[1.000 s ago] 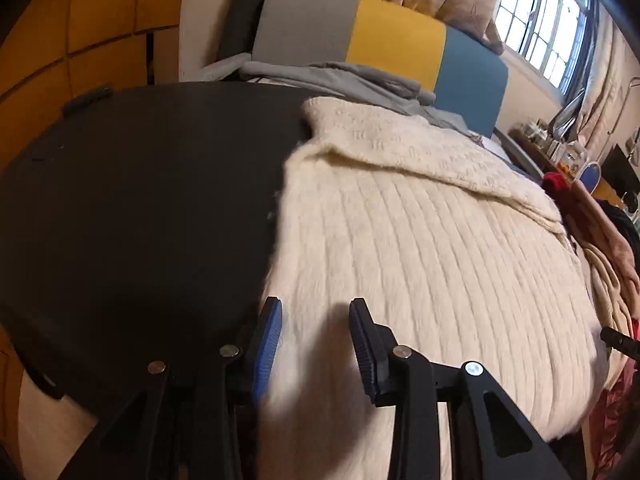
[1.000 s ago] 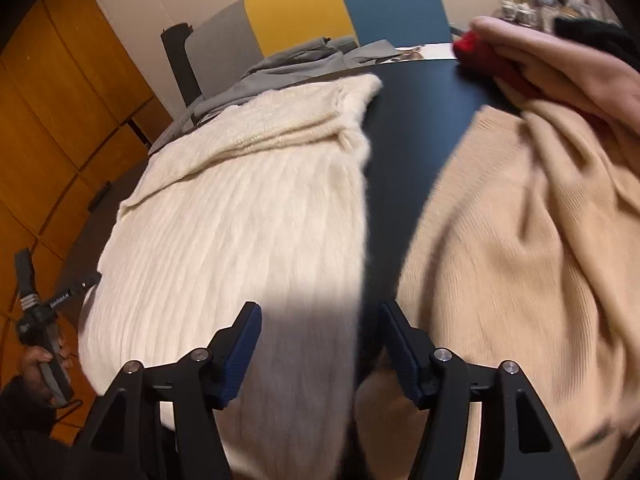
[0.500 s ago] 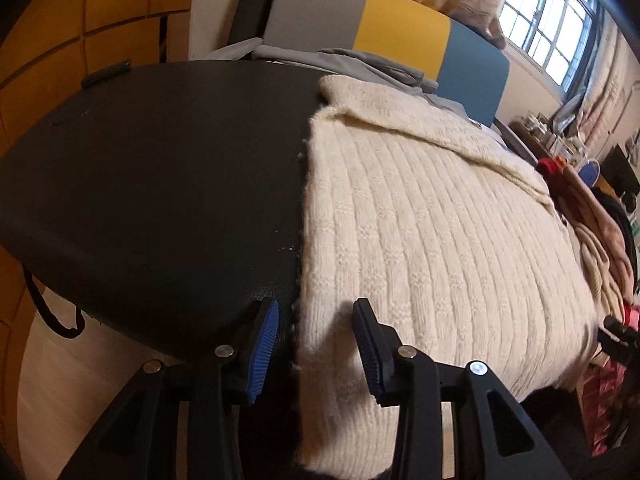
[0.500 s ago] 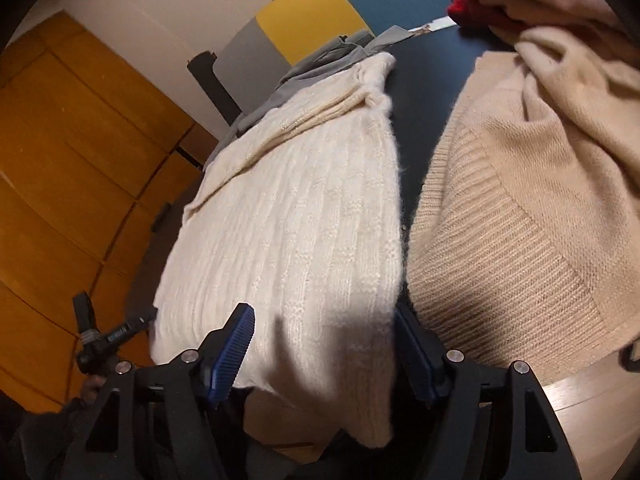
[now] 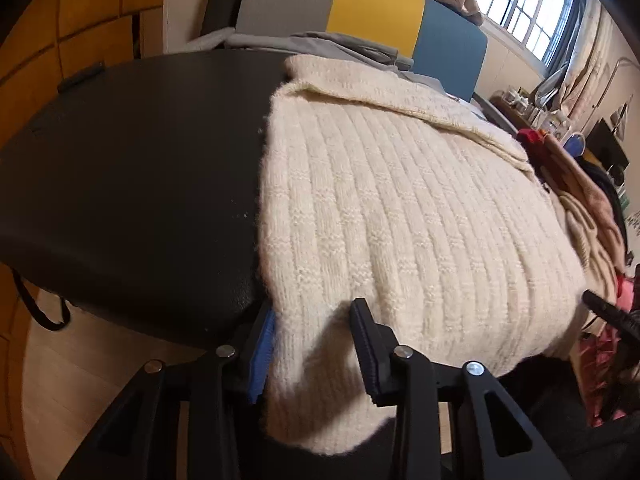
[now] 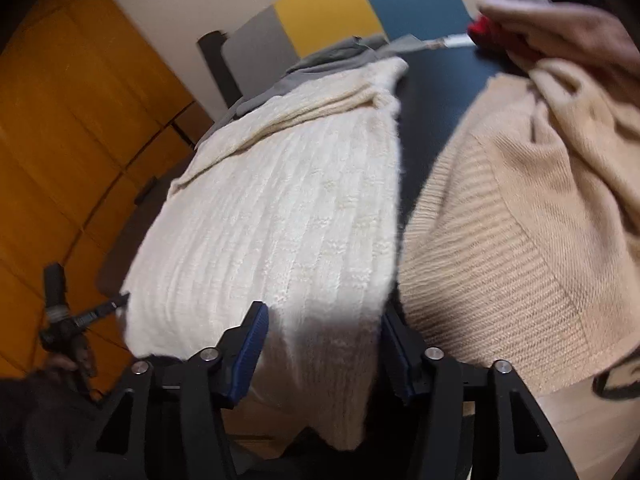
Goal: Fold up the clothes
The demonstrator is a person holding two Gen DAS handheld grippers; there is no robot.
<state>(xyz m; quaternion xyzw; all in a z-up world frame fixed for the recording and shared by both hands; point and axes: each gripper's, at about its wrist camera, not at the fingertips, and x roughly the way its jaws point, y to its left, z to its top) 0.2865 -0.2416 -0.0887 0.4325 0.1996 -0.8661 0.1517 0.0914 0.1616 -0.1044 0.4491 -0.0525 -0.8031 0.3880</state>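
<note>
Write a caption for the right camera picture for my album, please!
Right tool closing around the hanging corner of a cream knit sweater on the black table, tan sweater beside it.

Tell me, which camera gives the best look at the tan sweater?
The right wrist view. There the tan sweater fills the right side, ribbed hem and folds clear, lying beside the cream sweater. The left wrist view shows only a crumpled sliver at the far right edge.
</note>
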